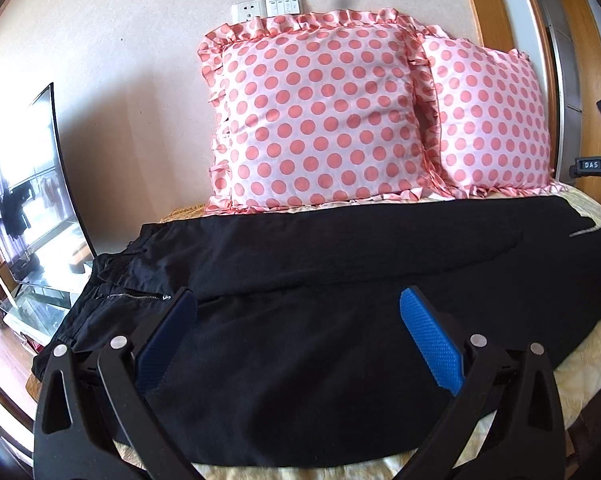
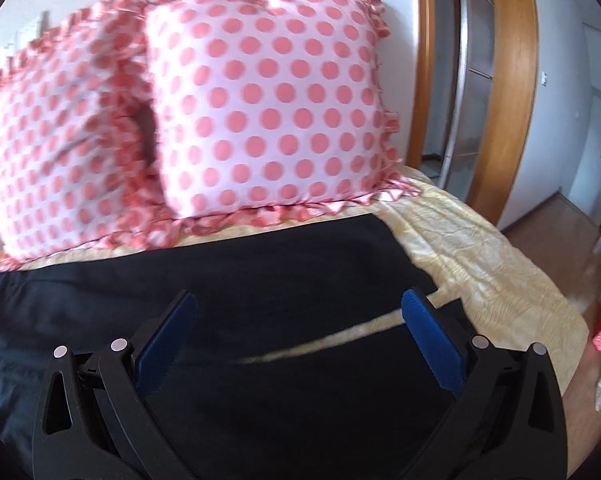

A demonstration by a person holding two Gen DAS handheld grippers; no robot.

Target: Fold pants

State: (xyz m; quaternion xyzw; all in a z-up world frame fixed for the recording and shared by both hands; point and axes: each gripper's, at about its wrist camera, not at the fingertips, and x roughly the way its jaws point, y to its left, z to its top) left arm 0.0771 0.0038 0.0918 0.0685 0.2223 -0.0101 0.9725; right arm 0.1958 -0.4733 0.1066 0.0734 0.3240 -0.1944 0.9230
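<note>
Nearest to us in the left wrist view, our left gripper (image 1: 296, 300) hangs over the black pants (image 1: 300, 280) with its blue-padded fingers (image 1: 428, 340) spread wide apart and nothing between them. Under it the pants lie flat across the cream bedspread (image 1: 588, 344), stretched sideways, one leg laid beside the other with a seam-like line between them. The waist end with a small metal zipper (image 1: 130, 297) is at the left, bunched near the bed's left edge; the legs run off to the right. In the right wrist view, our right gripper (image 2: 298, 300) is likewise released, its fingers (image 2: 432, 344) well apart and gripping nothing, hovering above the leg end of the pants (image 2: 220, 280). There a thin wedge of cream bedspread (image 2: 460, 240) shows between the two legs, just beside the right finger; whether the fingertips touch the cloth we cannot tell. Behind the pants, two pink polka-dot pillows (image 1: 320, 112) with ruffled edges stand side by side against the wall, their lower ruffles just beside the far edge of the pants. Above them on the wall sit a socket and a switch plate (image 1: 266, 7). Farther off to the left stands a television (image 1: 32, 184) on a glass stand, and to the right a wooden door frame (image 2: 512, 80) opens onto a hallway.
</note>
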